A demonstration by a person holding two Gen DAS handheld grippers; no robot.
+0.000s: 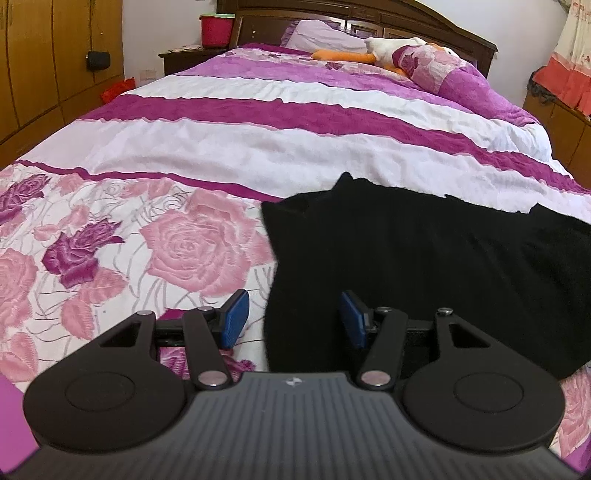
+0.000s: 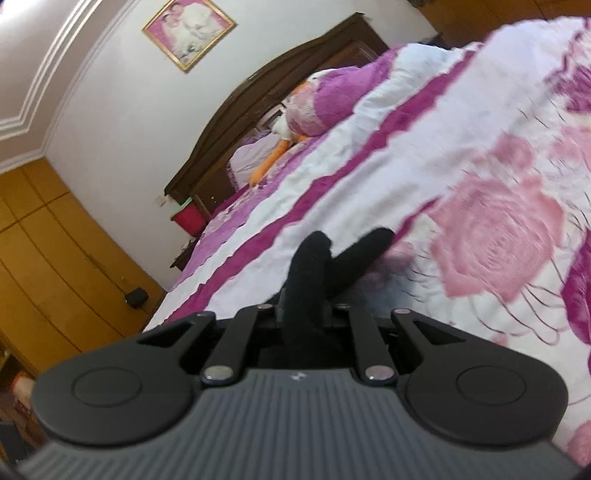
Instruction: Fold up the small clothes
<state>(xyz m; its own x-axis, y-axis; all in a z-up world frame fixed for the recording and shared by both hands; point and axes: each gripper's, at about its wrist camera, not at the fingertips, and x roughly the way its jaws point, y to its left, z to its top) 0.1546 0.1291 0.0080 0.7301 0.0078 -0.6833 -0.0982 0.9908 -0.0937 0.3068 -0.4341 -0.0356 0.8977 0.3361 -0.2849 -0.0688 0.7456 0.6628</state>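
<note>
A black garment (image 1: 424,266) lies flat on the bed (image 1: 258,147), near its foot. The left gripper (image 1: 293,319) hovers released over the garment's near-left edge. The right gripper (image 2: 303,310) is clenched on a fold of black cloth (image 2: 306,273).

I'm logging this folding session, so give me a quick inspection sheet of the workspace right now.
Surface: bedspread with pink roses and magenta stripes, somewhat wrinkled.
Job's things: black garment lying on the bedspread; a bunched part of it is pinched in the right gripper.
Clutter: plush duck and pillows by the headboard.
Grippers: left gripper open, jaws straddling the garment's near left edge; right gripper closed on the cloth, its view blurred.
Cables: nothing seen.
Surroundings: red bucket on a nightstand, wooden wardrobe, framed picture on the wall.
</note>
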